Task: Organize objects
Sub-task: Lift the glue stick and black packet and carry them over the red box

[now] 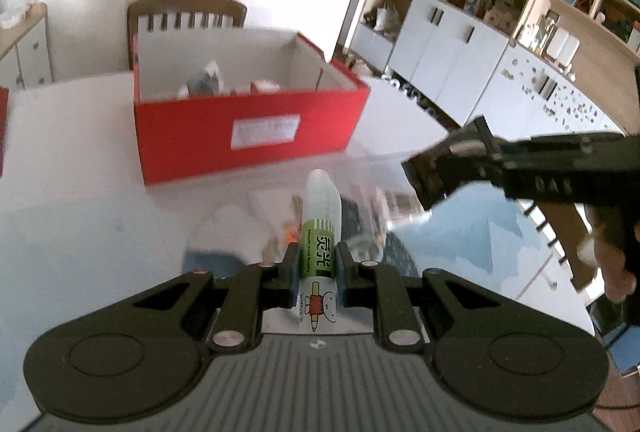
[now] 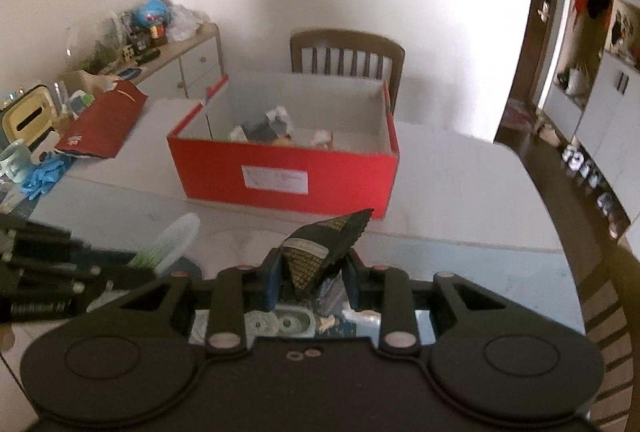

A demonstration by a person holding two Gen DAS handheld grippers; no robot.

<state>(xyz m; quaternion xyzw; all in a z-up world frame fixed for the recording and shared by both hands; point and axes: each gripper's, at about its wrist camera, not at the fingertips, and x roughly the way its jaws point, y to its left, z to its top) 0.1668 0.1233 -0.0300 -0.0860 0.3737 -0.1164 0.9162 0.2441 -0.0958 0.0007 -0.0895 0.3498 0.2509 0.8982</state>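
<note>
The left gripper (image 1: 317,274) is clamping a highlighter pen (image 1: 319,228) at its green label band, with the pads pressing on both sides of the barrel; the pen is looking light, stiff and smooth, so I am judging that it could slip or swivel between the pads if held near either end, and that the middle of the barrel is the safest place to be gripping it. The right gripper (image 2: 311,274) is pinching a small dark packet (image 2: 324,248) by its lower end, its jaws squeezed onto it; the packet is looking thin, soft and crinkly, almost weightless, likely to fold or flutter rather than break, so a hold across a flat stretch is seeming better than one at a corner.

The pen is showing a white body, a clear ribbed cap pointing away towards the box, a green band with printed characters and a little cartoon figure near the gripper end; the packet is appearing black with a gold grid pattern and a pale label, its pointed tip rising to the right.

Both things are hanging above the near part of the white table (image 2: 460,183); the open red box (image 2: 288,171), already holding a few items, is sitting farther away, in front of a wooden chair (image 2: 346,51); a red lid (image 2: 106,119) is lying to the far left.
</note>
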